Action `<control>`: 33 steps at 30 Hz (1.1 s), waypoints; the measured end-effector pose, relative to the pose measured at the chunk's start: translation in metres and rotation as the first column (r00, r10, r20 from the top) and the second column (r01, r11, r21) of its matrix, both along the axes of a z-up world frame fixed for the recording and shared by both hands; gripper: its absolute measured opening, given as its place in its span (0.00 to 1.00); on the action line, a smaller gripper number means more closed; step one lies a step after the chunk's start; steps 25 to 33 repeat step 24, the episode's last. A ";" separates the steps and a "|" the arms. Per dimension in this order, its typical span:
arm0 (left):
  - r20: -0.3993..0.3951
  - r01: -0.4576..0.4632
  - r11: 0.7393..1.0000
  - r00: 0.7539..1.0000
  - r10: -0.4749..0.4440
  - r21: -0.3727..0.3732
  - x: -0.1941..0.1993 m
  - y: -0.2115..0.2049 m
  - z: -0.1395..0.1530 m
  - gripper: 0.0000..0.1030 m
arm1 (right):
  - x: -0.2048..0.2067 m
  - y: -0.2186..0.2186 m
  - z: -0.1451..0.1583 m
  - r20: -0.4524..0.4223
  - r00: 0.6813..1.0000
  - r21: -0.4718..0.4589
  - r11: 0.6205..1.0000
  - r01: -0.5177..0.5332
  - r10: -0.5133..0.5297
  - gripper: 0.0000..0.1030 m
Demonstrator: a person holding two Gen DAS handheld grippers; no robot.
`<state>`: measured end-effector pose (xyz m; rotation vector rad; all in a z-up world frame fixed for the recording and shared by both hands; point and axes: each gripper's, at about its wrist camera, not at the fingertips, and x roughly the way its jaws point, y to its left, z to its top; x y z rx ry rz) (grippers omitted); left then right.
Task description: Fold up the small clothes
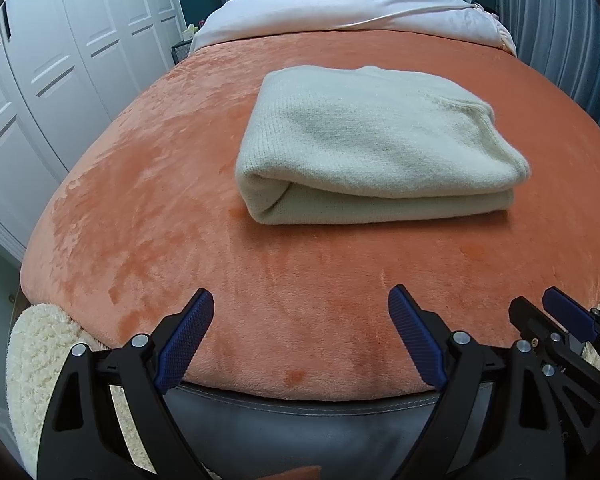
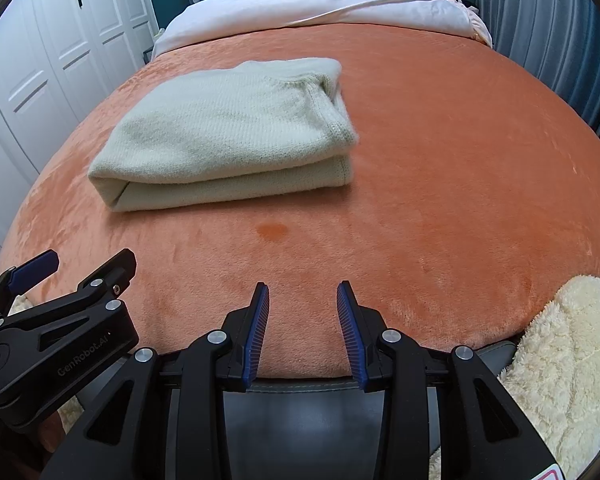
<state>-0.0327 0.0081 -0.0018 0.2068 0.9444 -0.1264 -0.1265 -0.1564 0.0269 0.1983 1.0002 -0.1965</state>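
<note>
A cream knitted garment (image 1: 376,140) lies folded into a thick rectangle on the orange fleece blanket (image 1: 160,200), its folded edge toward me. In the right wrist view the garment (image 2: 228,132) sits left of centre. My left gripper (image 1: 301,292) hangs wide open over the blanket's near edge, well short of the garment, with nothing between its blue pads. My right gripper (image 2: 302,286) is partly open beside it, also empty. Each gripper shows in the other's view: the right gripper (image 1: 536,298) at the right edge, the left gripper (image 2: 91,258) at the left.
White wardrobe doors (image 1: 60,72) run along the left of the bed. A white duvet (image 1: 340,12) covers the far end. A fluffy cream throw (image 2: 560,352) hangs at the near corners. Grey curtains (image 2: 540,40) stand on the right. The grey bed frame (image 1: 300,432) is under the grippers.
</note>
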 end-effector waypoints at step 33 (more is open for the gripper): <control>-0.001 -0.006 1.000 1.000 0.006 0.003 -0.002 -0.005 -0.001 0.85 | 0.005 -0.011 0.000 -0.001 0.999 0.003 0.999 -0.034 0.034 0.36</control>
